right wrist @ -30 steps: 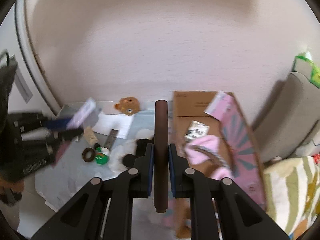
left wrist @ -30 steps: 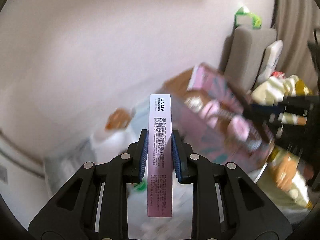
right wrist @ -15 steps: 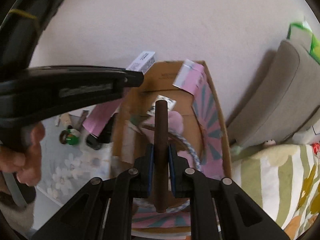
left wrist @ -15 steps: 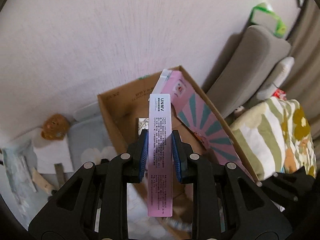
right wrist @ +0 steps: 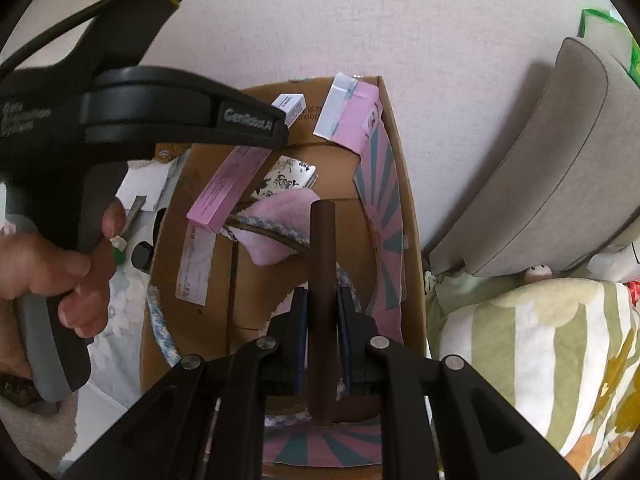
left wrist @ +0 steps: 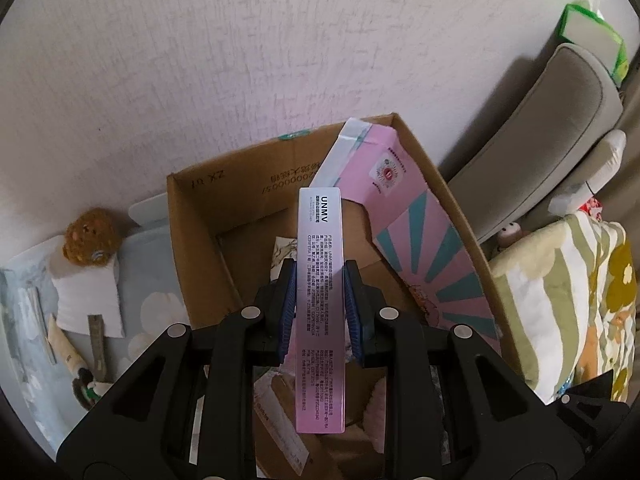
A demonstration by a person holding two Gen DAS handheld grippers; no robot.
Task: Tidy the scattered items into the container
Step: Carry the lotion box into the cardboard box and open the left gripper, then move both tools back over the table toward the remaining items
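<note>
My left gripper [left wrist: 320,276] is shut on a long pink box [left wrist: 320,280] marked UNMV, held over the open cardboard box [left wrist: 188,232]. In the right wrist view the same pink box [right wrist: 228,188] hangs above the cardboard box [right wrist: 412,240], gripped by the left tool in a person's hand [right wrist: 60,272]. My right gripper [right wrist: 322,300] is shut on a dark brown stick [right wrist: 322,280], also above the box. Inside lie a pink cloth [right wrist: 280,220], a braided rope ring [right wrist: 160,324], a flowered packet [right wrist: 286,176] and a pink and teal carton flap [left wrist: 432,256].
On the pale floral mat [left wrist: 148,308] left of the box lie a brown plush cookie [left wrist: 92,236], white paper [left wrist: 86,300], a tube [left wrist: 64,348] and a green-capped item [left wrist: 90,388]. A grey sofa [right wrist: 560,160] and striped blanket [right wrist: 540,352] border the box's right side.
Both grippers swung from the mat over to the cardboard box and came lower, each still gripping its item. The left tool now fills the right wrist view's upper left.
</note>
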